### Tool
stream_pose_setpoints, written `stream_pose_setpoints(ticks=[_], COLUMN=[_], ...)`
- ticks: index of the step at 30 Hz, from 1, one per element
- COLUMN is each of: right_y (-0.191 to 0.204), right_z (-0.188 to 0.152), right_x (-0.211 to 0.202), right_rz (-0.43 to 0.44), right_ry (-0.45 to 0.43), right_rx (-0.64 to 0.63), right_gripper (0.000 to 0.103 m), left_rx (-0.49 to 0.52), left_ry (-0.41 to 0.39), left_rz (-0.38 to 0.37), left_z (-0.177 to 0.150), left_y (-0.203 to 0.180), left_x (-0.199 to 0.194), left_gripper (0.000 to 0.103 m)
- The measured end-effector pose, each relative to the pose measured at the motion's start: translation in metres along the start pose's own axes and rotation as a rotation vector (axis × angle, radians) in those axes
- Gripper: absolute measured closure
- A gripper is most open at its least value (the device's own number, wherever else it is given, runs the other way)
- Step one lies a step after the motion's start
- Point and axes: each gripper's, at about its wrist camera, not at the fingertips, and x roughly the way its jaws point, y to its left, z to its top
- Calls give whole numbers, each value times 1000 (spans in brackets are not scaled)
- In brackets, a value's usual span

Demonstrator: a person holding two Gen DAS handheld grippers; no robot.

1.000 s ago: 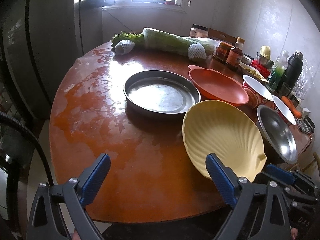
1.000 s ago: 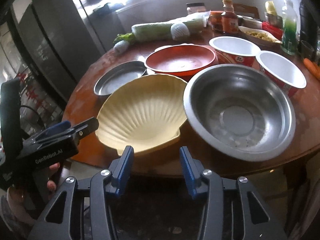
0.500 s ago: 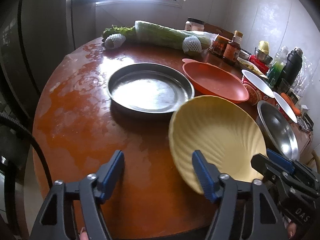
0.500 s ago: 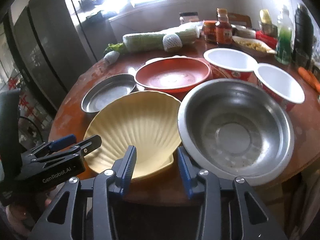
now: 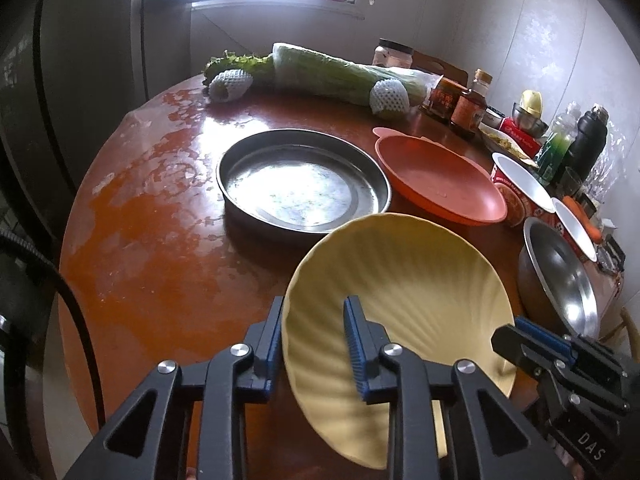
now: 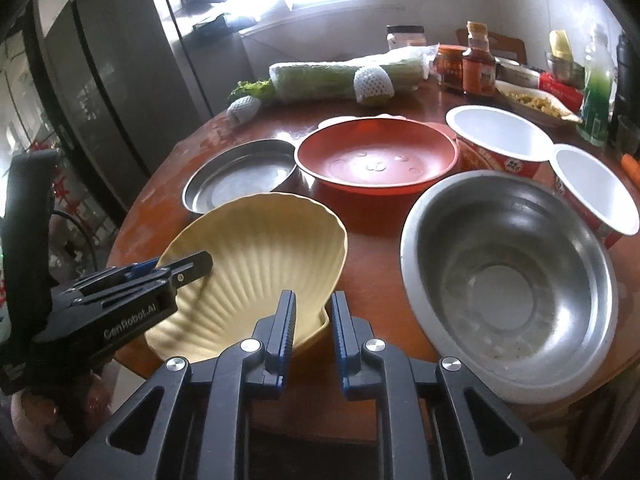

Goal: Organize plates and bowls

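- Pinching the yellow shell plate (image 5: 404, 280), the left gripper (image 5: 314, 334) is closing on its near rim.
- Right gripper (image 6: 313, 322) clamps the plate's hinge end tight.
- Plate sits tilted at the bench (image 5: 160, 264) edge, beside the steel bowl (image 6: 504, 276).

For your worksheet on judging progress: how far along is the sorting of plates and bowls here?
Done: nothing stacked yet. In hand: both hand-held grippers, left closing and right shut, pinch the tilted yellow shell plate. Left: the steel pan, orange plate, steel bowl and two paper bowls sit apart.
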Motion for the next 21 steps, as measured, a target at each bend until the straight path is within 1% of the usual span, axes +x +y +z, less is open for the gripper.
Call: stream_pose_setpoints(ticks=[8,11,15,21], right_y=[20,26,33,48], right_z=[-5,-4,-2,-4], right_x=[-1,3,8,6], right_rz=[30,35,43,65], right_ry=[42,59,70,61], right_rx=[-32,-34,-42,-90], right_gripper=[84,83,82,80], left_rx=[24,21,5,18], left_ry=[-5,-9,-9,-14], left_rz=[38,42,24,31], left_z=[8,14,21,31], left_y=[12,17,26,32], left_x=[-1,1,6,12], left_gripper=[74,74,72,69])
